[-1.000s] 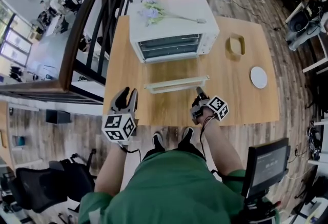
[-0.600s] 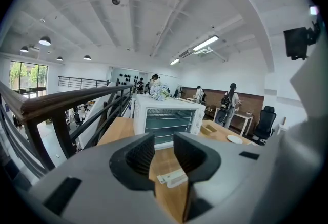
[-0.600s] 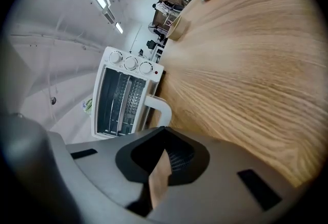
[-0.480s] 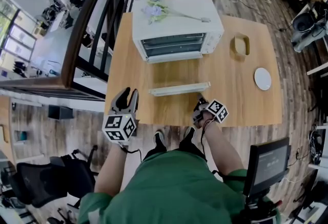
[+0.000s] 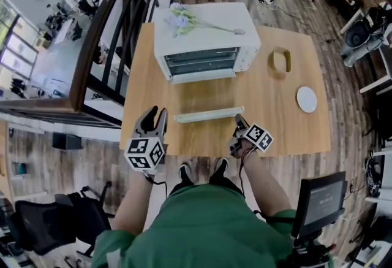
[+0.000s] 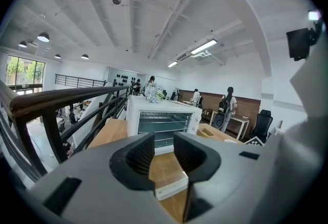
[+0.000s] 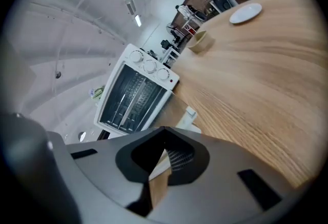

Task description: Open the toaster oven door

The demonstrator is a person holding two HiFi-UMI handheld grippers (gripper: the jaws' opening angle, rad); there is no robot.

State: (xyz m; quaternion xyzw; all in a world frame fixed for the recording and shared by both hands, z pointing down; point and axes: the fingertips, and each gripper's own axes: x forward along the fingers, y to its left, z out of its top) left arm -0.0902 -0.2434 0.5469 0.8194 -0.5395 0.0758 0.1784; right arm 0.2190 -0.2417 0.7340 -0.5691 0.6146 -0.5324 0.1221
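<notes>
Toaster oven: is sitting at the far side of the wooden table, white, with its front facing the person and its wire racks showing in the mouth.
Door: is lying swung all the way down, flat in front of the toaster oven; the table is showing through its glass, and its pale handle bar is running along the edge farthest from the toaster oven's mouth.
Right gripper: is pointing at the right end of the handle bar, in front of the toaster oven's knob side. Its jaws are pressing together tip to tip and clamping nothing. Whether the tips are touching the bar, no view is settling.
Left gripper: is hanging off the left end of the handle bar, in front of the toaster oven's left corner and clear of the door. Its jaws are standing apart and holding nothing; the door's corner is showing beyond the gap.
Flowers: are lying on top of the toaster oven, blooms toward its left side.
Wooden ring: is resting on the table just right of the toaster oven.
Plate: is lying well to the right of the toaster oven, white, nearer the person than the wooden ring.
Railing: is running past the left of the toaster oven, beyond the table's edge.
</notes>
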